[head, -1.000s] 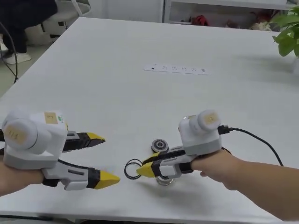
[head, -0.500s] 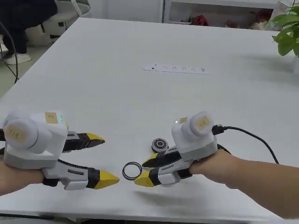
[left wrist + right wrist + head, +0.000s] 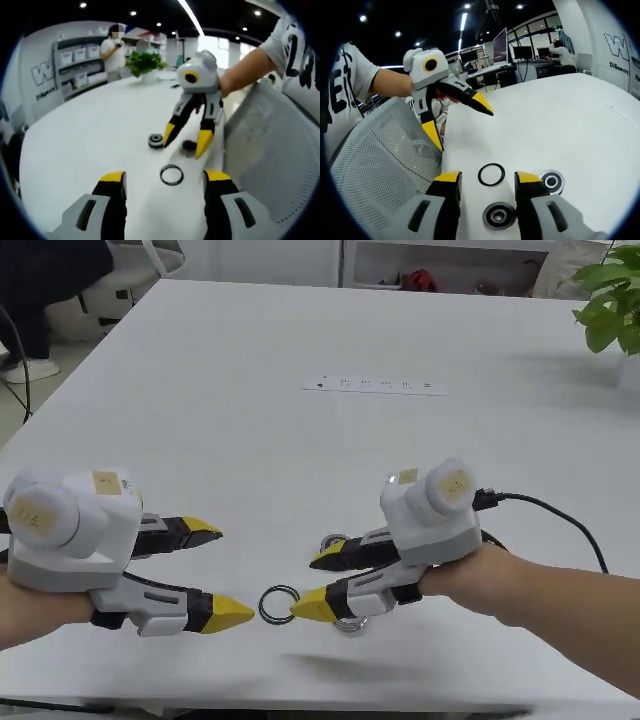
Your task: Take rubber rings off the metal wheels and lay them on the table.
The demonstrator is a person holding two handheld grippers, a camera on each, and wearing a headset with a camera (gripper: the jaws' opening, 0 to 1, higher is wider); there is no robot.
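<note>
A black rubber ring (image 3: pixel 278 604) lies flat on the white table (image 3: pixel 300 440), between the tips of both grippers. My left gripper (image 3: pixel 222 572) stands open just left of it, holding nothing. My right gripper (image 3: pixel 313 583) is open too, its lower tip close to the ring's right side. One metal wheel (image 3: pixel 335 540) peeks out behind its upper jaw; a second wheel (image 3: pixel 348 625) sits under the gripper. In the left gripper view the ring (image 3: pixel 171 174) lies ahead of the open jaws, with the right gripper (image 3: pixel 186 141) beyond. The right gripper view has ring (image 3: pixel 491 174) and both wheels (image 3: pixel 551 181) (image 3: pixel 498 215).
A white power strip (image 3: pixel 375 386) lies mid-table farther back. A black cable (image 3: pixel 560 532) trails from the right gripper. A green plant (image 3: pixel 608 305) stands at the far right corner. A mesh chair (image 3: pixel 385 165) is at the table's near edge. People stand in the background.
My right gripper has opened its jaws wider and lifted a little off the table. The ring stays lying in place. The left gripper has hardly moved.
</note>
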